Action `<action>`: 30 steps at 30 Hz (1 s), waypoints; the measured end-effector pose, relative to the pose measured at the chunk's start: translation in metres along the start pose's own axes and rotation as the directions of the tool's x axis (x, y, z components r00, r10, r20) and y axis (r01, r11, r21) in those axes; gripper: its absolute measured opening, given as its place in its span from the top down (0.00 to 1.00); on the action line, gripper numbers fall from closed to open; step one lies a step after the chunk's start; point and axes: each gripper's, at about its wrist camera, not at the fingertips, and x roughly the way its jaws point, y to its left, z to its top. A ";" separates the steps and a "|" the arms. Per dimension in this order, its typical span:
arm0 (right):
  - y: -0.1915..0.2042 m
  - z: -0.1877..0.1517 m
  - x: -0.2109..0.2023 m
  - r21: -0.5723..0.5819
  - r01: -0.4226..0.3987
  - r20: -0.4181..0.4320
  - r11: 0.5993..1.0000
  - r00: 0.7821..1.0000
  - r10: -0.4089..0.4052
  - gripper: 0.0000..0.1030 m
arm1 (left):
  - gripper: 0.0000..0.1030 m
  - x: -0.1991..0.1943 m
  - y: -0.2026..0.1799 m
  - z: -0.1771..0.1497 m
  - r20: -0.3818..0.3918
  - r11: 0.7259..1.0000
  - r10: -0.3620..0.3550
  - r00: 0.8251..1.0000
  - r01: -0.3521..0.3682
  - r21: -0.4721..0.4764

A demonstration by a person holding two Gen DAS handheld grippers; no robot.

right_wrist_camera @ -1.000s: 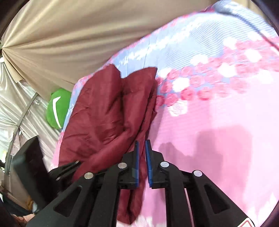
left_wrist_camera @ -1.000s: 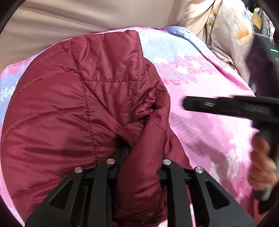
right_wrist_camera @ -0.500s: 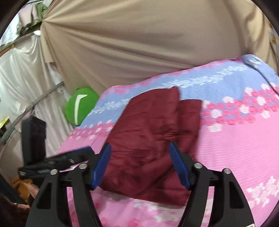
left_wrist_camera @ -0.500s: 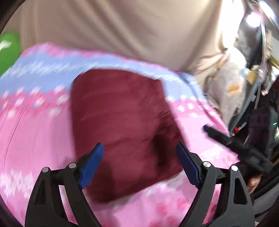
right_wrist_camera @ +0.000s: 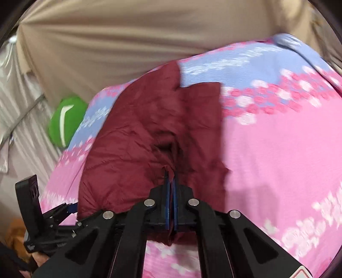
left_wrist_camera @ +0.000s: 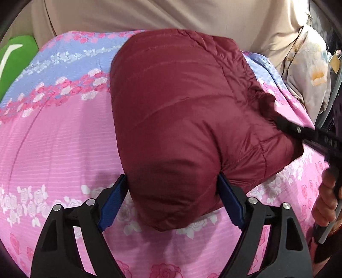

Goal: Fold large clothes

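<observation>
pink rose-printed bedspread (left_wrist_camera: 53, 136) runs under everything, turning to a blue band at the far side, with beige curtain (left_wrist_camera: 149, 15) hanging behind it.

nearest me in the left wrist view, my left gripper (left_wrist_camera: 171, 201) stands with its blue pads wide apart, one on each side of the near rounded end of the maroon quilted jacket (left_wrist_camera: 181, 107); whether the pads touch the fabric i cannot tell, but they are not pressing it in. the jacket lies folded into a puffy bundle on the bedspread, stretching from that near end to the blue band. at its right edge my right gripper (left_wrist_camera: 282, 123) bites into a bunched fold, my right hand (left_wrist_camera: 325, 198) on its handle at the frame edge.

in the right wrist view, blurred, my right gripper (right_wrist_camera: 170, 184) has just been closing and its pads are clamped together on a pinch of the jacket's (right_wrist_camera: 149, 132) near edge. my left gripper shows at the near left. far left, a green cushion (right_wrist_camera: 64, 121) sits beside the bed.
</observation>
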 end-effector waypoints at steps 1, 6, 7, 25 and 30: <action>-0.005 -0.005 0.001 0.017 0.004 -0.015 1.000 1.000 -0.004 1.00 | 0.22 0.004 0.001 0.001 -0.011 1.000 -0.008 1.000 0.008 0.001; -0.023 -0.030 0.031 0.050 0.056 -0.111 0.997 0.993 -0.050 1.00 | 0.21 0.023 0.003 0.001 -0.056 0.999 -0.040 0.998 0.040 -0.012; -0.022 -0.029 0.030 0.044 0.063 -0.113 0.997 0.992 -0.058 1.00 | 0.21 0.022 0.003 0.001 -0.056 0.999 -0.035 0.998 0.035 -0.007; 0.026 0.068 0.052 -0.003 0.152 0.057 0.988 0.987 -0.152 0.39 | 0.22 -0.031 -0.003 0.010 0.044 1.000 0.011 0.999 -0.012 0.022; 0.022 0.064 0.062 0.020 0.057 0.025 0.998 0.998 -0.057 0.91 | 0.20 -0.070 -0.002 0.032 0.185 1.000 -0.011 0.983 0.005 0.031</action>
